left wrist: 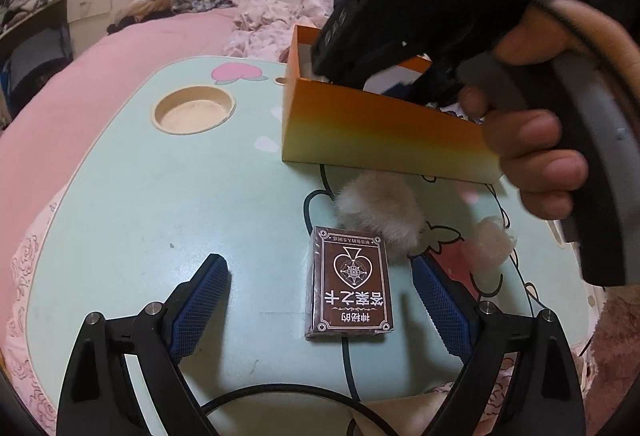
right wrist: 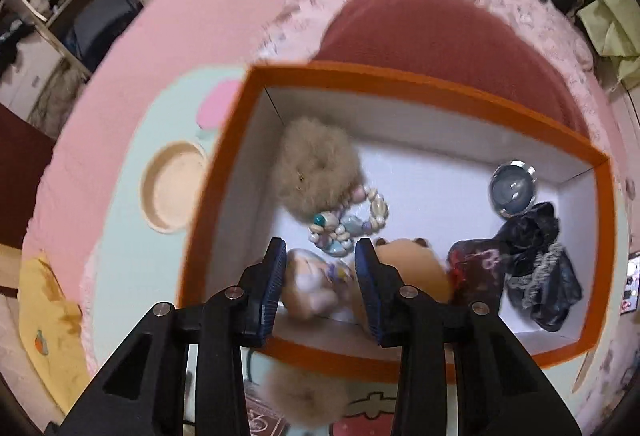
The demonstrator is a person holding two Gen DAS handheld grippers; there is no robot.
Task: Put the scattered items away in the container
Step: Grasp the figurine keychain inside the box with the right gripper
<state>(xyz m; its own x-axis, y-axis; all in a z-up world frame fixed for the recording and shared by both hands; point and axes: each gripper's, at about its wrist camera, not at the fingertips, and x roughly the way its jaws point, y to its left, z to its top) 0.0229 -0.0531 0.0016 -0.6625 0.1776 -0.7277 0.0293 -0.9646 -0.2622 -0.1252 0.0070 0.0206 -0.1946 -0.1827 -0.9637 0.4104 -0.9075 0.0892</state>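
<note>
My left gripper (left wrist: pixel 322 276) stands open low over the mint table (left wrist: pixel 140 215). A brown card box (left wrist: pixel 349 296) lies flat between its fingers, touching neither. Two fluffy balls (left wrist: pixel 376 215) (left wrist: pixel 492 242) sit just beyond, in front of the orange box (left wrist: pixel 380 127). A hand holds my right gripper (right wrist: pixel 322 272) pointing down into that orange box (right wrist: pixel 216 203). Its blue pads press on a small pastel plush toy (right wrist: pixel 314 288). Inside lie a fluffy pompom (right wrist: pixel 316 171), a bead bracelet (right wrist: pixel 348 224), an orange plush (right wrist: pixel 408 264), a glass ball (right wrist: pixel 514 187) and dark cloth (right wrist: pixel 536 268).
A round recess (left wrist: pixel 194 109) is sunk into the table left of the box. A black cable (left wrist: pixel 348 368) runs across the near table edge. Pink bedding (left wrist: pixel 120 47) surrounds the table, with shelves and clothes at the far wall.
</note>
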